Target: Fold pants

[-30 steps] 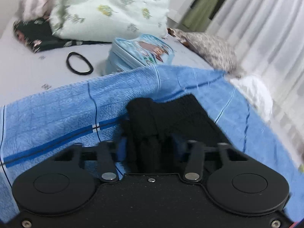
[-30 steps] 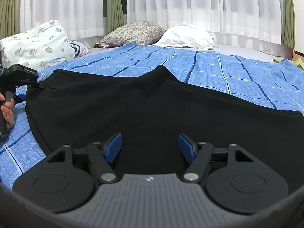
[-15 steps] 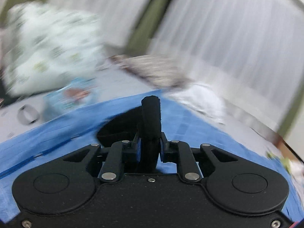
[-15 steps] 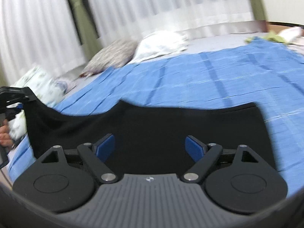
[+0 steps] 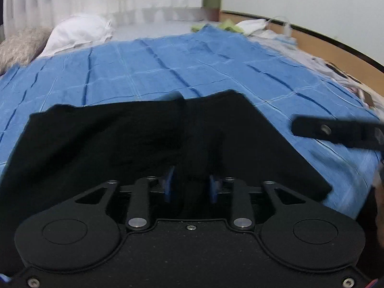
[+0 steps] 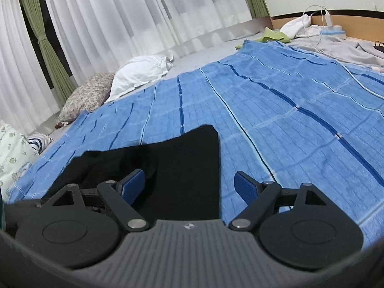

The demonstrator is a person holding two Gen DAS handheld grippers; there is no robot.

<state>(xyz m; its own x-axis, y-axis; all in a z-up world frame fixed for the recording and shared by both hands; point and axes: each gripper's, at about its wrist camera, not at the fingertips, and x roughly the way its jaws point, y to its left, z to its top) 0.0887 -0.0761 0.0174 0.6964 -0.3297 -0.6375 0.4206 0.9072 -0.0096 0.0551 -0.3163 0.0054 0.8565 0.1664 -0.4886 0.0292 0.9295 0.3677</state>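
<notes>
The black pants point(image 5: 120, 139) lie folded over on the blue striped blanket point(image 5: 168, 67). My left gripper point(image 5: 192, 187) is shut on a bunched fold of the pants, low over the folded stack. In the right wrist view the pants point(image 6: 187, 168) lie just ahead, with a corner pointing away. My right gripper point(image 6: 189, 184) is open and empty above their right edge. The right gripper's body point(image 5: 336, 132) shows blurred at the right of the left wrist view.
A white pillow point(image 6: 141, 72) and a patterned pillow point(image 6: 86, 98) lie at the far side by the white curtains point(image 6: 120, 19). A floral pillow point(image 6: 12, 153) is at left. Green cloth point(image 6: 273, 36), a cable and grey bedding point(image 6: 336, 50) lie far right by the wooden headboard point(image 5: 312, 40).
My left gripper has carried the gripped fold across, laying the pants over themselves, and its view has swung right. My right gripper stayed open and moved to the pants' right edge.
</notes>
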